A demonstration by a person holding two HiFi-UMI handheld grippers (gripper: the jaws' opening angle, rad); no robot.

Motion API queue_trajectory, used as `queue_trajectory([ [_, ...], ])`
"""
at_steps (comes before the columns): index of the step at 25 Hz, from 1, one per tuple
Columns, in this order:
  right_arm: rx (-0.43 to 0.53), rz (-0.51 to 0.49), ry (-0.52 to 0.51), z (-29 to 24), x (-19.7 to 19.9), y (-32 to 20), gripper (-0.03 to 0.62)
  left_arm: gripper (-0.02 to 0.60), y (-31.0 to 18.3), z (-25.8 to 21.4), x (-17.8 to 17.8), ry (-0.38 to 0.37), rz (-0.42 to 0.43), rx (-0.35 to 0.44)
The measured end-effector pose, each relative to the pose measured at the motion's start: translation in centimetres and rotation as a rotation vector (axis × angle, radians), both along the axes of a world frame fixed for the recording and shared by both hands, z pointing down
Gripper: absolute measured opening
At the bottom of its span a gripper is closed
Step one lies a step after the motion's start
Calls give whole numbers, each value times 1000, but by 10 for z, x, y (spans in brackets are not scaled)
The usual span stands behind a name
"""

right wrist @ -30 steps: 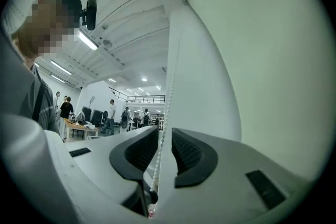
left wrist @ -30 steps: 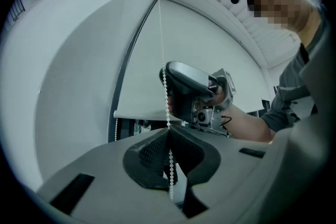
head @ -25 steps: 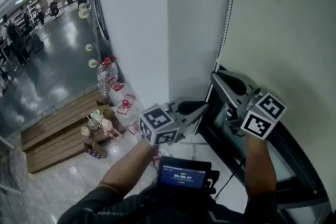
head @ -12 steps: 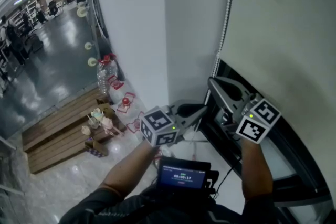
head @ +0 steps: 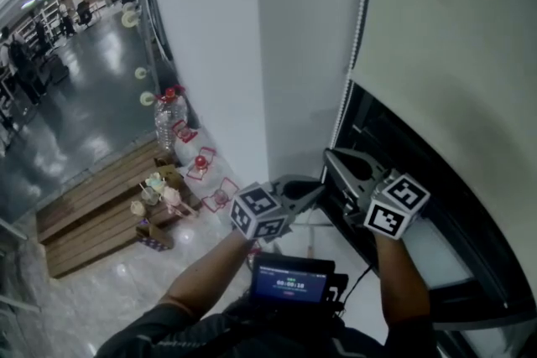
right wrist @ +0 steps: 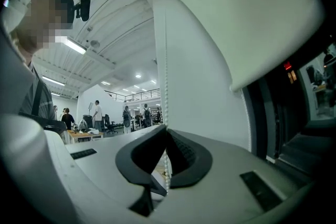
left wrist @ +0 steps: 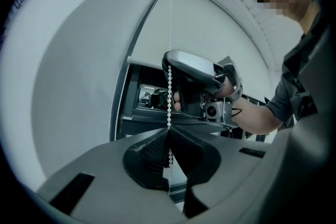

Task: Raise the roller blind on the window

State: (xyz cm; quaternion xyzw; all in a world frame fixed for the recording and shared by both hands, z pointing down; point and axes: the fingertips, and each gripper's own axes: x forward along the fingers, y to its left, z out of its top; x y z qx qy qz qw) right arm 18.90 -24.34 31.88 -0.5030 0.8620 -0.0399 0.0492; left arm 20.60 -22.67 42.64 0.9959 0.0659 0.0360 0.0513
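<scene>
We note a large open-plan workspace: polished floor (head: pixel 80 109), desks (right wrist: pixel 84 136), people (right wrist: pixel 97 115) standing about, a mezzanine railing (right wrist: pixel 134 95), strip ceiling lights (right wrist: pixel 73 45).

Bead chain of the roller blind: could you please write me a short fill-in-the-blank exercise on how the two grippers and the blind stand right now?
1. The left gripper is ___ on the bead chain.
2. The right gripper holds that chain ___ the left gripper.
3. The roller blind covers only the ___ part of the window.

Missing words: shut; above; upper.
</scene>
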Motion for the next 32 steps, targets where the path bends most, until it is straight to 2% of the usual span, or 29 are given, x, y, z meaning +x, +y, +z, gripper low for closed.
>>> queue_trajectory([
  [4, -10, -10, 0, 5, -1, 0, 3, -5, -5, 2, -3, 13, -37, -17],
  [6, -15, -13, 8, 5, 0, -1, 2, -2, -9, 0, -7, -6, -50, -10],
  [8, -16, -16, 4, 5, 0, 0, 2, 40, -12, -5, -15, -17, -55, -22],
  [10, -11, -17, -4, 5, -2, 1, 2, 44, -14, -16, -25, -6, -55, -26],
  [13, -10, -25, -2, 5, -5, 0, 2, 67, -17, -44, -42, 34, -63, -9],
  [16, -10, -34, 5, 6, -7, 0, 2, 67, -23, -92, -47, 124, -95, 18],
  [19, -5, -38, 0, 8, -8, 0, 2, 67, -19, -149, -41, 208, -70, 61],
  [23, -1, -49, -1, 7, -11, 0, 2, 67, -19, -197, -23, 230, -65, 129],
  [27, -1, -53, 5, 8, -12, 0, 2, 61, -23, -207, -5, 207, -55, 153],
  [28, -1, -52, 4, 8, -12, 1, 2, 12, -22, -207, -3, 202, -44, 159],
  [32, 0, -47, -6, 7, -9, 2, 2, 2, -15, -205, 0, 218, 1, 168],
])
